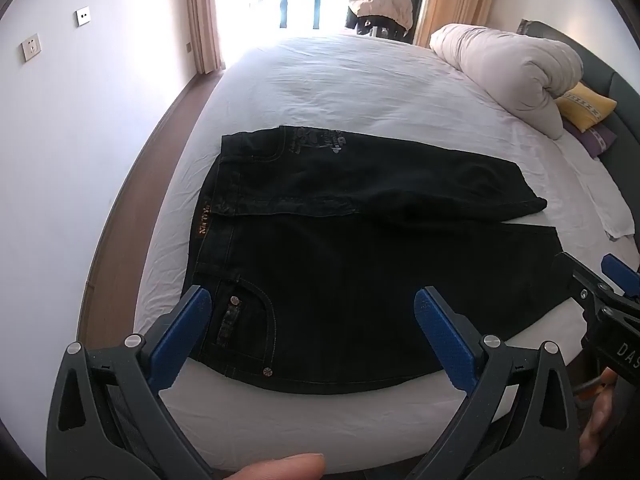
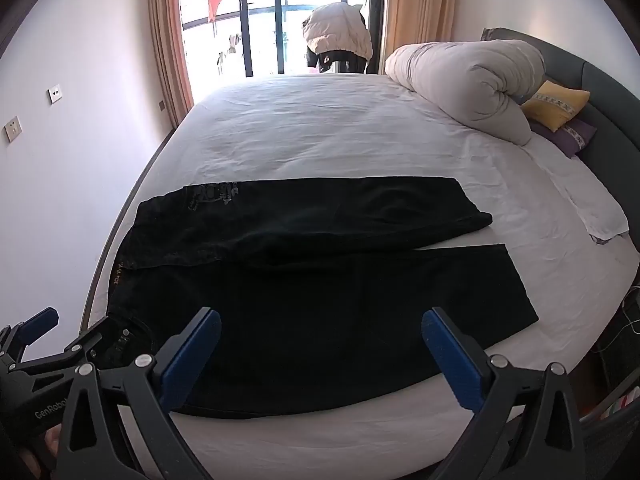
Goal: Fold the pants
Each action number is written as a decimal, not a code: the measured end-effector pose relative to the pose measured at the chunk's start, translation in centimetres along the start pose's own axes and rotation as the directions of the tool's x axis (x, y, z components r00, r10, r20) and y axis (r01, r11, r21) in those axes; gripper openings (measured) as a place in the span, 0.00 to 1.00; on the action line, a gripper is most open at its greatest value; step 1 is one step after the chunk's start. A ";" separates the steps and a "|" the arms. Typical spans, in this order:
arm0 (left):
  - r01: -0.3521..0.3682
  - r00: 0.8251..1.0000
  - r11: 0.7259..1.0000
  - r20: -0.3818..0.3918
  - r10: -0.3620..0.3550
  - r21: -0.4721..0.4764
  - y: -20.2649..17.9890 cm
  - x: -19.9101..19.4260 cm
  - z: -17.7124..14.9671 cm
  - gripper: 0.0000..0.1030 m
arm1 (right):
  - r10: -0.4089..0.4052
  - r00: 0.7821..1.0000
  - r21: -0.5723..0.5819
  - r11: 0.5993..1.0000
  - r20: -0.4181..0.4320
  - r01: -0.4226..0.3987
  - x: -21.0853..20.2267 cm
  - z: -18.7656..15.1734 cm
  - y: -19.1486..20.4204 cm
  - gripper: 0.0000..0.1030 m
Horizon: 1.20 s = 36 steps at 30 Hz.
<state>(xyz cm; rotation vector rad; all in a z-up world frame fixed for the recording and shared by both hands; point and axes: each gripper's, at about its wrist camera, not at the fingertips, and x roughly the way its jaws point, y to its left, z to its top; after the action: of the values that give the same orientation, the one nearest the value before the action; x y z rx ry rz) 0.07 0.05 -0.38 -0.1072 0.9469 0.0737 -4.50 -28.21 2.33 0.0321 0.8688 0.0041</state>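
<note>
Black pants (image 1: 340, 264) (image 2: 320, 276) lie flat on the white bed (image 1: 360, 92) (image 2: 340, 136), waistband to the left and both legs running to the right, side by side. My left gripper (image 1: 312, 308) hovers open over the near pocket area by the waistband, with nothing between its blue pads. My right gripper (image 2: 320, 332) stands open above the near leg, also holding nothing. In the left wrist view the right gripper (image 1: 608, 292) shows at the right edge; the left gripper (image 2: 48, 340) appears at the lower left of the right wrist view.
A rolled white duvet (image 1: 508, 68) (image 2: 468, 80) and a yellow pillow (image 1: 586, 106) (image 2: 556, 104) lie at the far right by the headboard. A folded white cloth (image 2: 592, 208) sits at the right edge. A window with curtains and a hanging jacket (image 2: 338, 32) is behind the bed.
</note>
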 end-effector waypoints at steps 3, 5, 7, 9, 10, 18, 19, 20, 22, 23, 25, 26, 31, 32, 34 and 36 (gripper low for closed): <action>0.001 1.000 1.000 -0.001 -0.001 0.001 0.0 0.0 0.0 1.00 | -0.006 1.000 -0.009 1.000 -0.002 0.006 -0.3 0.0 0.3 1.00; 0.001 1.000 1.000 -0.001 -0.001 0.000 0.1 0.0 0.0 1.00 | -0.008 1.000 -0.011 1.000 -0.003 0.008 -0.2 0.0 0.2 1.00; -0.001 1.000 1.000 -0.001 0.001 0.001 0.1 0.1 0.0 1.00 | -0.011 1.000 -0.013 1.000 -0.003 0.011 -0.3 -0.1 0.3 1.00; -0.001 1.000 1.000 -0.002 0.001 0.001 0.1 0.2 -0.1 1.00 | -0.012 1.000 -0.014 1.000 -0.004 0.012 -0.2 -0.1 0.2 1.00; 0.000 1.000 1.000 -0.001 0.000 0.000 0.1 0.2 -0.1 1.00 | -0.013 1.000 -0.015 1.000 -0.003 0.013 -0.2 -0.1 0.2 1.00; 0.000 1.000 1.000 -0.002 0.000 0.000 0.1 0.2 -0.1 1.00 | -0.016 1.000 -0.018 1.000 -0.003 0.016 -0.2 -0.2 0.3 1.00; 0.000 1.000 1.000 -0.002 0.000 0.000 0.2 0.3 -0.2 1.00 | -0.015 1.000 -0.017 1.000 -0.003 0.015 -0.2 -0.2 0.2 1.00; 0.000 1.000 1.000 -0.002 0.000 0.000 0.2 0.3 -0.2 1.00 | -0.018 1.000 -0.019 1.000 -0.003 0.017 -0.2 -0.2 0.4 1.00; 0.000 1.000 1.000 -0.003 0.000 -0.001 0.2 0.3 -0.2 1.00 | -0.018 1.000 -0.019 1.000 -0.003 0.018 -0.2 -0.2 0.4 1.00; 0.000 1.000 1.000 -0.003 0.000 -0.001 0.2 0.3 -0.2 1.00 | -0.018 1.000 -0.019 1.000 -0.004 0.018 -0.2 -0.2 0.4 1.00; 0.000 1.000 1.000 -0.003 0.000 -0.001 0.2 0.3 -0.2 1.00 | -0.019 1.000 -0.020 1.000 -0.003 0.019 -0.1 -0.2 0.5 1.00; 0.000 1.000 1.000 -0.003 0.000 -0.001 0.2 0.3 -0.2 1.00 | -0.019 1.000 -0.020 1.000 -0.004 0.019 -0.1 -0.2 0.5 1.00; -0.001 1.000 1.000 -0.004 0.001 -0.001 0.2 0.3 -0.2 1.00 | -0.020 1.000 -0.021 1.000 -0.004 0.020 -0.1 -0.2 0.6 1.00; -0.001 1.000 1.000 -0.004 0.001 -0.001 0.2 0.3 -0.2 1.00 | -0.020 1.000 -0.021 1.000 -0.004 0.020 -0.1 -0.2 0.6 1.00; -0.001 1.000 1.000 -0.004 0.001 -0.001 0.2 0.3 -0.2 1.00 | -0.020 1.000 -0.021 1.000 -0.004 0.020 -0.1 -0.2 0.5 1.00; -0.001 1.000 1.000 -0.005 0.001 -0.001 0.2 0.3 -0.2 1.00 | -0.020 1.000 -0.021 1.000 -0.005 0.019 -0.1 -0.2 0.6 1.00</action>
<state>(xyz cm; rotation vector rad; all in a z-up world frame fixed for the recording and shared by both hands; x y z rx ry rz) 0.10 0.21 -0.76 -0.1080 0.9515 0.0750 -4.76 -27.65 2.28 0.0036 0.8738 -0.0048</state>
